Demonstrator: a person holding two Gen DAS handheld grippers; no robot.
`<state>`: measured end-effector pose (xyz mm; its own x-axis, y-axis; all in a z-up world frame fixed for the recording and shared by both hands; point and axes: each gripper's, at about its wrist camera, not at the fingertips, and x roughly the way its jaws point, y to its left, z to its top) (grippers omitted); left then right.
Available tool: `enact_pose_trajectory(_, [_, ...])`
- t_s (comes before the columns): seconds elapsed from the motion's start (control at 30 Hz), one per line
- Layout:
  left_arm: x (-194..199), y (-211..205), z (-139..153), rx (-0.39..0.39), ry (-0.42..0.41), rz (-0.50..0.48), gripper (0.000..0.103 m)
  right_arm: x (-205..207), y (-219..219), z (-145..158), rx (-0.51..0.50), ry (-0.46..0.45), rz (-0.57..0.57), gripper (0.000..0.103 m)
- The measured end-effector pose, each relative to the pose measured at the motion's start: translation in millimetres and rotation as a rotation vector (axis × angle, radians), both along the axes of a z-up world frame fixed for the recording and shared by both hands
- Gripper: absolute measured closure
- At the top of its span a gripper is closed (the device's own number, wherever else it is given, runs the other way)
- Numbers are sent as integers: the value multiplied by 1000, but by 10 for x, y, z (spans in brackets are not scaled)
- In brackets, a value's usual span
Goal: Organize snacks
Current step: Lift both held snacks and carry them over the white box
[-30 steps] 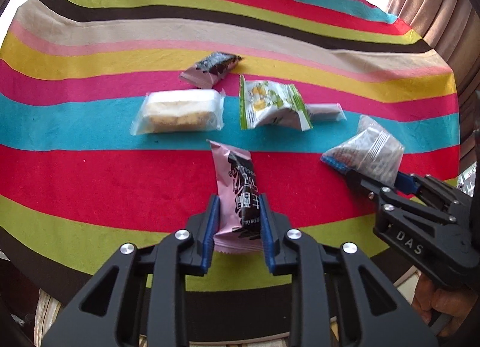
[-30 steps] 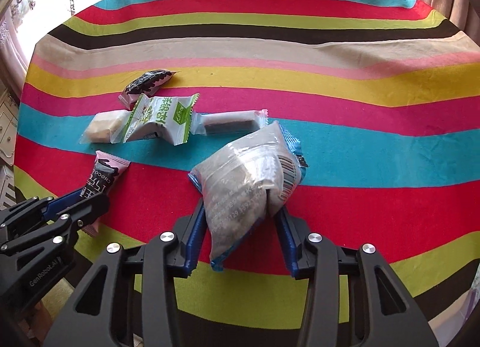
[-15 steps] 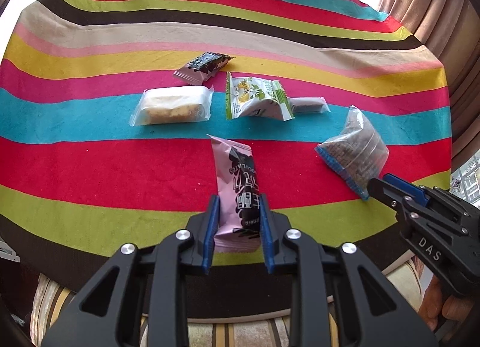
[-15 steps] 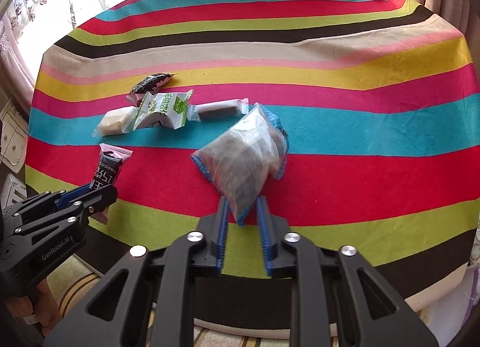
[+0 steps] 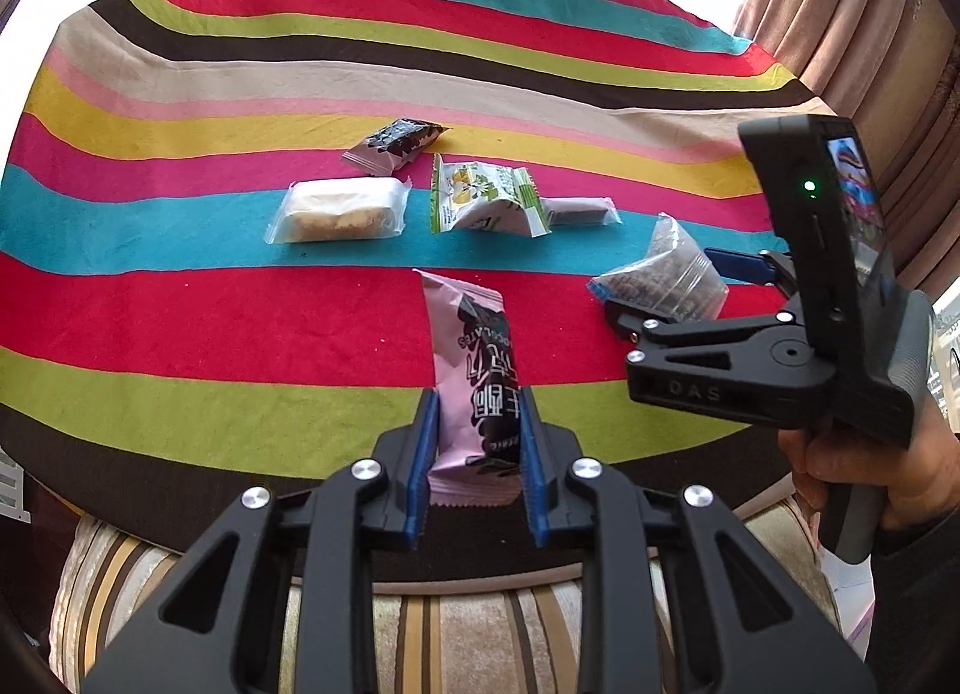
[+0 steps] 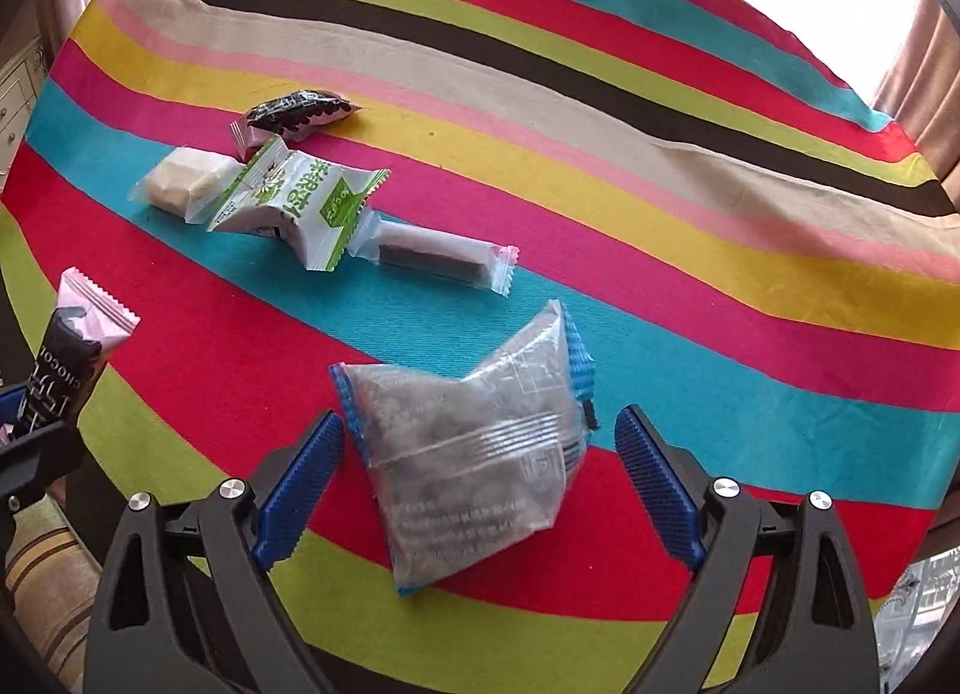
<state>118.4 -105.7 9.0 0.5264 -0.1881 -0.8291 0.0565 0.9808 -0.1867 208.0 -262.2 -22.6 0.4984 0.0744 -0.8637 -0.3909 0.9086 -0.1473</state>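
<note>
left wrist view: my left gripper (image 5: 477,448) pinches the pink chocolate bar (image 5: 474,376) by its near end, lifted over the near edge of the striped cloth (image 5: 180,328). beyond the bar lie the pale cake packet (image 5: 342,211), the green packet (image 5: 486,199) and the dark cookie packet (image 5: 396,145).

right wrist view: my right gripper (image 6: 480,484) is spread wide, its pads clear of the clear granola bag (image 6: 474,466), which seems to rest on the cloth between them, nearer than the green packet (image 6: 294,202). i judge the bag as just placed; next the bar needs setting down beside the others in line.
</note>
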Motion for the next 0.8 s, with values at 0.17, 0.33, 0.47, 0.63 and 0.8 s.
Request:
enact_pose_trajectory(0.17, [-29, -42, 36, 1, -8, -3, 78, -99, -65, 9, 62, 4, -28, 46])
enact_pose_trajectory(0.33, [-66, -173, 63, 21, -14, -24, 78, -307, -177, 46, 112, 1, -70, 48])
enact_pose_trajectory(0.47, [-111, -315, 89, 34, -21, -50, 78, -472, -359, 107, 144, -6, -115, 49])
enact_pose_trajectory(0.63, [-157, -512, 101, 45, -25, -90, 78, -669, -584, 178, 173, -20, -154, 49])
enact_pose_trajectory(0.8, [-204, -710, 136, 54, -32, -130, 78, -883, -815, 216, 206, -29, -207, 49])
